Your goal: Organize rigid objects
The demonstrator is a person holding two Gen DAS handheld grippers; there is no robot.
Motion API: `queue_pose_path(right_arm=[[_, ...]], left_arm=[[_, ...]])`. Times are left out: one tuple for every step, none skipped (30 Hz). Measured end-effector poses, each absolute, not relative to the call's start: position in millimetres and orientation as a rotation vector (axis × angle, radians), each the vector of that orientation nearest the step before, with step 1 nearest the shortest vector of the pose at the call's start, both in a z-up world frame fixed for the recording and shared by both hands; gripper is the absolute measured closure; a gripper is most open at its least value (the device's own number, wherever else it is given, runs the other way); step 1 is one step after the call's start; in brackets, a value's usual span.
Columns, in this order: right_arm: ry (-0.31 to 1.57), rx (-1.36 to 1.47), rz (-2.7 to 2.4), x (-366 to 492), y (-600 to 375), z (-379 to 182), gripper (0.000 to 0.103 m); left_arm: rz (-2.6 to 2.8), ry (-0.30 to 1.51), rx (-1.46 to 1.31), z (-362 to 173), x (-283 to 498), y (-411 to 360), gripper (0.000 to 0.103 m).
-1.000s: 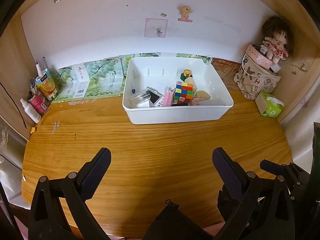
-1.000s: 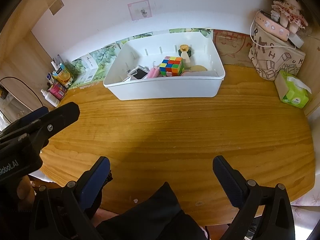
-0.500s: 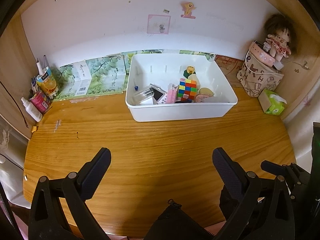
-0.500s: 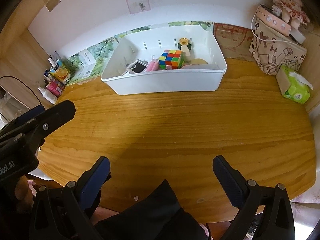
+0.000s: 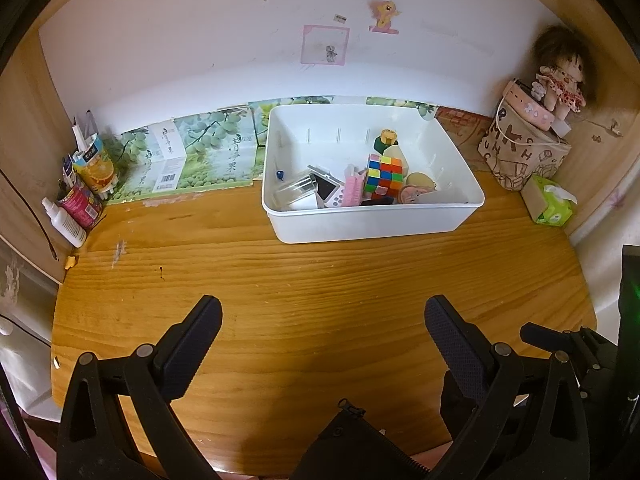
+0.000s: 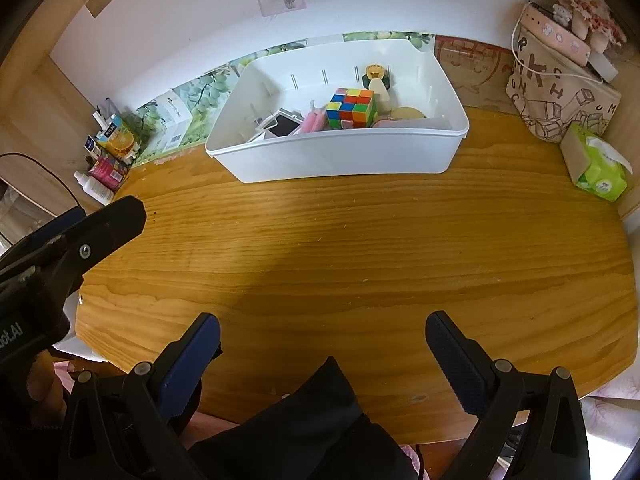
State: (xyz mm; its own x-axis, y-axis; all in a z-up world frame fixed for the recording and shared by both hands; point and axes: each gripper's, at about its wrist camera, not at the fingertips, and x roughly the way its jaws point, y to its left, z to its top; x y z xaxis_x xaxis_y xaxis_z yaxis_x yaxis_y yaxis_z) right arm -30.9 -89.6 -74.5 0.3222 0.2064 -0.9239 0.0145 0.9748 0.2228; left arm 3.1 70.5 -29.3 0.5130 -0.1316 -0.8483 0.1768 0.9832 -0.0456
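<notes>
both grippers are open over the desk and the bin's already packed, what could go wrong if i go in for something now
The white bin is crowded: the puzzle cube leans among a pink item and a small device, so open fingers could knock neighbours over. The left gripper and right gripper sit close together and might collide while reaching.

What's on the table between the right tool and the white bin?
Nothing: bare wood between the right tool and the white bin, clearest in the right wrist view.

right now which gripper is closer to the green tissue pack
Right. The right gripper hovers over the near table edge toward the tissue pack side; the left gripper is farther left, away from it.
</notes>
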Motion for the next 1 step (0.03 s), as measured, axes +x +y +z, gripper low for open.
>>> queue_pose_path(right_arm=[[1.241, 0.205, 0.123, -30.7, -88.9, -74.8, 0.0]], left_arm=[[-0.188, 1.017, 0.051, -29.5, 3.8, 71.0, 0.002]])
